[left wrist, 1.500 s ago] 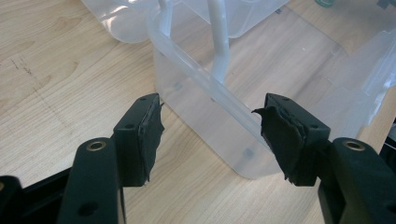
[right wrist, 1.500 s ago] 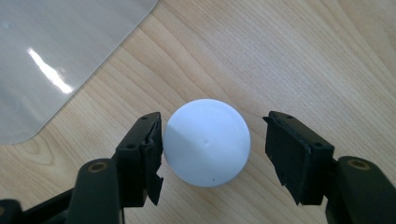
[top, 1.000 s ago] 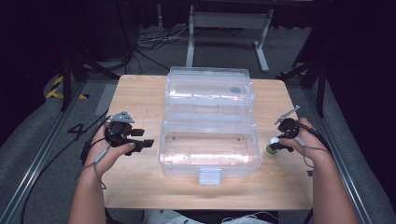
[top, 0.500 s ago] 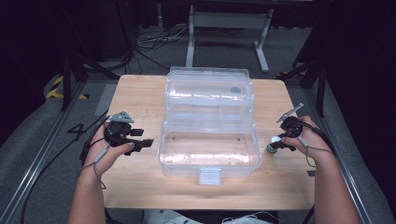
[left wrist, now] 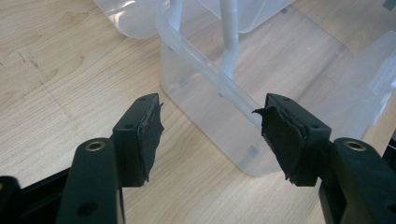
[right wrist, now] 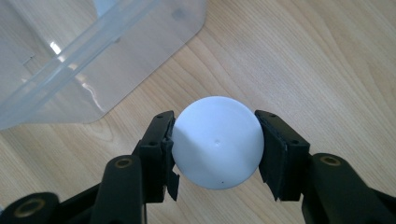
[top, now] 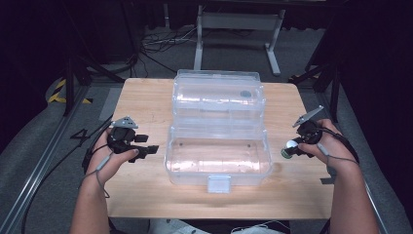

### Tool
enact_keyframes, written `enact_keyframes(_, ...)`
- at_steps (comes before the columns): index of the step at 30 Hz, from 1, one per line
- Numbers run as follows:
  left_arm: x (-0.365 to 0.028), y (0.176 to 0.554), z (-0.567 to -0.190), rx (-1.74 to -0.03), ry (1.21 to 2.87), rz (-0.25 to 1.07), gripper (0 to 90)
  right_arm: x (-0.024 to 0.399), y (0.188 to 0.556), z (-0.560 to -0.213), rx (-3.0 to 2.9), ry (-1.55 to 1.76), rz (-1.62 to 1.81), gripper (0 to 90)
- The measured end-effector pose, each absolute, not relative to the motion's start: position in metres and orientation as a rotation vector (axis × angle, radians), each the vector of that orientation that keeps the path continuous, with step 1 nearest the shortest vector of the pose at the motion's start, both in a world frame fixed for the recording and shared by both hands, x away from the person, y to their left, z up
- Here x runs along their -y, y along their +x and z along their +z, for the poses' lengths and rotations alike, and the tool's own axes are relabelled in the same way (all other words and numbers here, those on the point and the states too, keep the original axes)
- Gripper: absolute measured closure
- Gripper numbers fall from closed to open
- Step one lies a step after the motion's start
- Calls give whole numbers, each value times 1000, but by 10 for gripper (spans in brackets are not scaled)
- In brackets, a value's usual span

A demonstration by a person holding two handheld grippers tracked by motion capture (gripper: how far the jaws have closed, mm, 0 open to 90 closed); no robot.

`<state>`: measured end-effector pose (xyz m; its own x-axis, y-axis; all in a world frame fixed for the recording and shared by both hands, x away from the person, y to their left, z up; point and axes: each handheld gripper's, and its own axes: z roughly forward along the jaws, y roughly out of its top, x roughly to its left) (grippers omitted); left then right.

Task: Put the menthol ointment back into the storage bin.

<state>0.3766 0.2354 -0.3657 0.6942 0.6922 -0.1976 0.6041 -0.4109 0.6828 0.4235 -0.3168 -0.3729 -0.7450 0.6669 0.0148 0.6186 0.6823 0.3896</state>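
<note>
Table [top: 146,195] from the high view: open clear box [top: 219,156] in the middle, right tool [top: 292,150] beside it gripping a white ball [top: 290,145], left tool [top: 152,148] parked on the other side. Left gripper view: jaws wide, nothing between them. Right gripper view: ball [right wrist: 215,142] pinched between pads [right wrist: 161,144] at its widest part. Smooth and round, so I'd guess any tilt or slack could pop it out and off the table.

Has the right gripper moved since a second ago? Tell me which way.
Yes. The right gripper, shut on the white ball, has lifted slightly and shifted farther from the clear box.
</note>
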Motion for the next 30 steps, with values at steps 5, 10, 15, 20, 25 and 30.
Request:
enact_keyframes(5,-236,376,-366,-992,2140,145,382,317,421,-369,-2762,1052,577,504)
enact_keyframes(10,-238,377,-367,-1003,2140,149,382,317,417,-363,-2765,1044,604,505)
enact_keyframes(15,-240,377,-368,-1008,2146,156,382,315,414,-356,-2786,1011,626,505)
enact_keyframes(20,-240,377,-368,-1006,2146,156,382,315,412,-348,-2769,1004,646,505)
enact_keyframes(25,-241,377,-368,-1010,2147,157,382,313,411,-337,-2775,971,630,505)
enact_keyframes(30,-242,377,-368,-1014,2142,160,382,306,408,-325,-2793,920,631,505)
